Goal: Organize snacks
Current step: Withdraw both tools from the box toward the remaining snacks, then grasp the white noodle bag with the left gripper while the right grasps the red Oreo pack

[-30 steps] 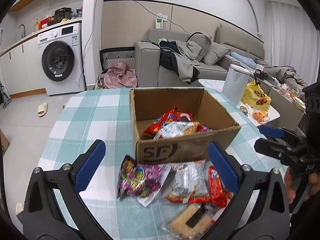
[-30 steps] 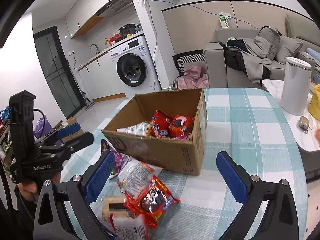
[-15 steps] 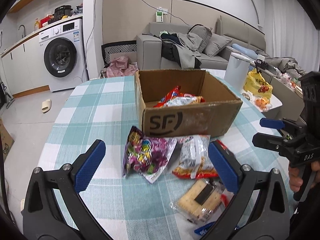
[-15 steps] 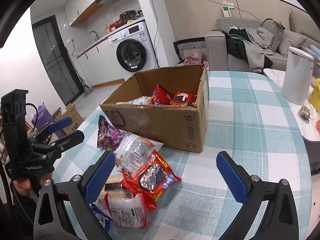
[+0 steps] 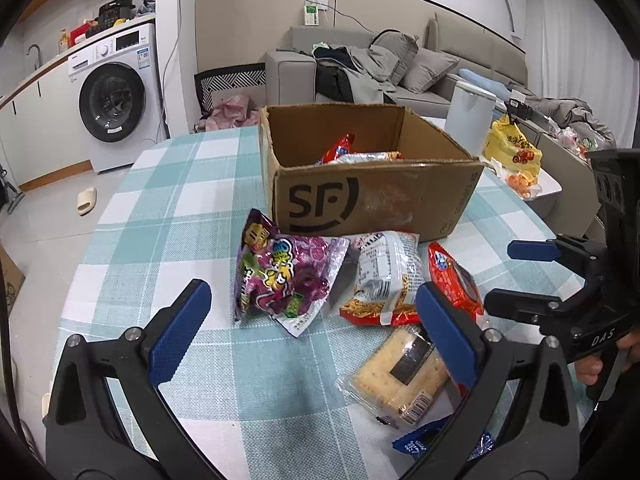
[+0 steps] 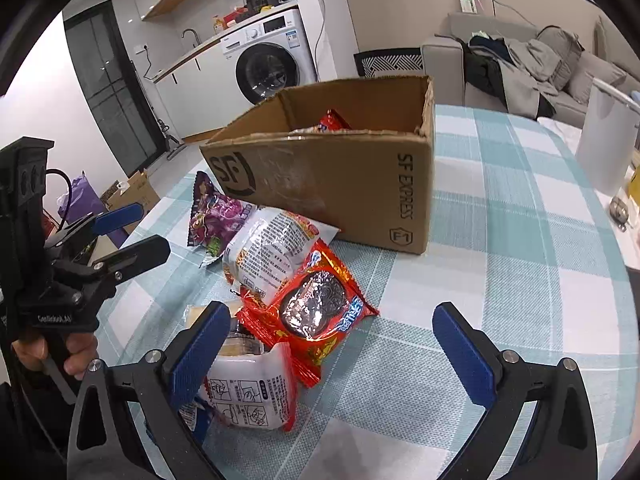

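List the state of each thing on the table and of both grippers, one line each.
cardboard box: open-topped, upright, some snacks inside.
purple candy bag: lying on the table, outside the box.
white noodle packet: lying flat, overlapping the red packet.
red cookie packet: sealed, lying flat.
cracker pack: sealed, lying flat.
left gripper: open, empty.
right gripper: open, empty.
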The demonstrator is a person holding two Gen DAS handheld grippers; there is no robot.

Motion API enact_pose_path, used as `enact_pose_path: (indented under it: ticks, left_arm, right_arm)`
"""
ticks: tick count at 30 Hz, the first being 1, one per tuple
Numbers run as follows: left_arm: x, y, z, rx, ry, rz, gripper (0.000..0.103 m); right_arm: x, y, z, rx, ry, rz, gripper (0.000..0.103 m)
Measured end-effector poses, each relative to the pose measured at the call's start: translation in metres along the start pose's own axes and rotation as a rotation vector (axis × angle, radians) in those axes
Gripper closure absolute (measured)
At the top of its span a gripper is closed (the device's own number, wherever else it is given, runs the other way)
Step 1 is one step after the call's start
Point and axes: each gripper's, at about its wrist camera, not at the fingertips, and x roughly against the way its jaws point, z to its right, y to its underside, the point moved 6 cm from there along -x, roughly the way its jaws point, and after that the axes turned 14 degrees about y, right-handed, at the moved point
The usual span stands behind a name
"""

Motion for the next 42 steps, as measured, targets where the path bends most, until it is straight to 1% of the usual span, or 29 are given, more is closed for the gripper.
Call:
enact_pose_path:
  ticks: [7,11,18,21,24,29,42]
  left_arm:
    - [-0.019,0.007,-0.005,0.019,0.006,-0.041,0.001]
    - [-0.029,0.009,-0.008,0.024,-0.004,-0.059,0.001]
    - [-0.042,0.002,-0.012,0.037,0.005,-0.062,0.001]
    - [-0.048,-0.003,-0.013,0.040,0.008,-0.061,0.001]
    - [-0.051,-0.006,-0.015,0.038,0.004,-0.062,0.001]
    - [-0.059,-0.009,-0.013,0.035,0.018,-0.071,0.001]
    - [-0.079,-0.007,0.002,-0.006,0.042,-0.101,0.001]
  right_arm:
    - [-0.015,0.004,0.001,-0.036,-0.019,-0.050,0.000]
    - [-0.022,0.003,0.002,-0.039,-0.018,-0.068,0.000]
    - [-0.028,-0.003,-0.002,-0.033,-0.012,-0.066,0.000]
    - [-0.033,-0.005,-0.004,-0.022,0.009,-0.071,0.000]
    - [-0.041,-0.004,-0.002,-0.017,0.044,-0.094,0.000]
    - [-0.049,-0.003,0.009,-0.020,0.086,-0.125,0.000]
    - [-0.052,-0.004,0.037,-0.053,0.143,-0.136,0.002]
